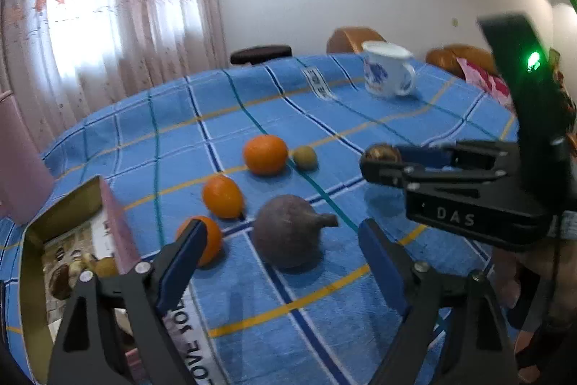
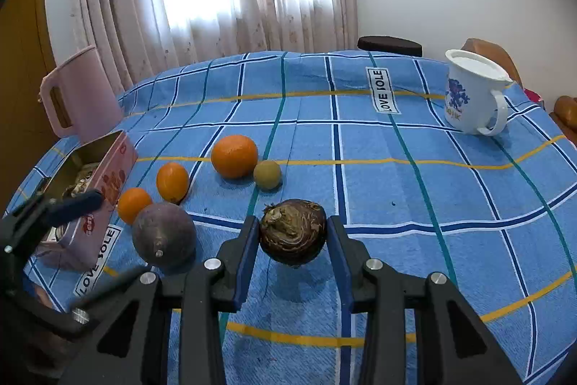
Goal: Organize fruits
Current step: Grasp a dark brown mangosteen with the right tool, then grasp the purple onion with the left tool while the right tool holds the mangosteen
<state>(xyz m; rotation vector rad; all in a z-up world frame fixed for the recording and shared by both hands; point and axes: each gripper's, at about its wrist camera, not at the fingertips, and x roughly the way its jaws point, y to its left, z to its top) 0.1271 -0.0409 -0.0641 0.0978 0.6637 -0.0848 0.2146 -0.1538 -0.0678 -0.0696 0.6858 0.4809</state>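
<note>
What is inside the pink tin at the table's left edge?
The pink tin is open, with a gold lining; a few small brownish round pieces lie inside. The left gripper and the tin's wall hide the rest.

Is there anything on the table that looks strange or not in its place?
Nothing is spilled or broken. One oddity: the dark brown bulb clamped in the right gripper looks scaly and root-like, unlike the oranges. The white mug stands apart, far from the fruit row.

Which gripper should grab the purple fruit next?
Probably the left. The left gripper is open with the purple fruit right between its fingers, not yet squeezed. The right gripper is already shut on a brown bulb, so it's busy.
</note>
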